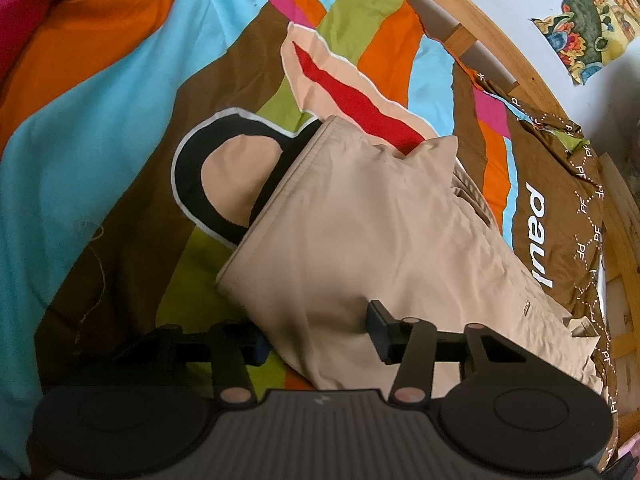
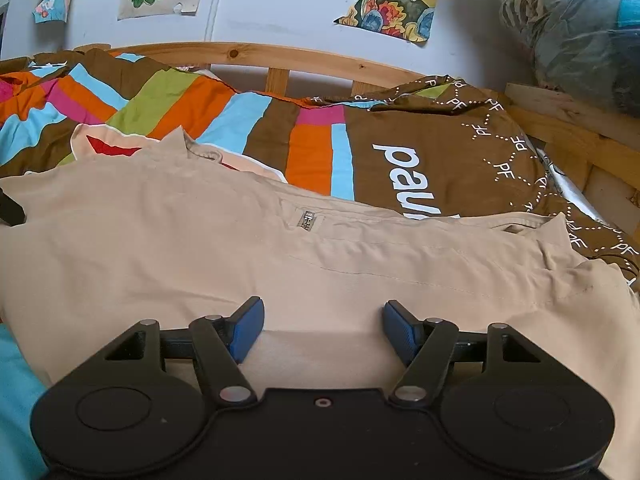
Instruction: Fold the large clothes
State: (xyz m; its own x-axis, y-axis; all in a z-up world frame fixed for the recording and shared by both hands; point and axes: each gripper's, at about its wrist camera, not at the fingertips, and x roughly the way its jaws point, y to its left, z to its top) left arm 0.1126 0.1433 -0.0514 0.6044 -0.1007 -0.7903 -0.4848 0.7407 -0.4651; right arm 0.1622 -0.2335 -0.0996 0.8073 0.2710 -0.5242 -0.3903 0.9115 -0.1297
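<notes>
The left gripper (image 1: 320,334) has its fingers spread wide around the near edge of the beige garment (image 1: 360,240), probably to take hold of that end for a fold. The garment lies partly folded on the striped bedcover (image 1: 100,120) of the bed. The right gripper (image 2: 323,330) also has its fingers open over the cloth, holding nothing.

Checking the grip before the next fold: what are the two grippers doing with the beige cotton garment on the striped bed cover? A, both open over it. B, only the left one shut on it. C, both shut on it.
A: the left gripper and right gripper both show spread fingers over the beige cotton garment.
</notes>
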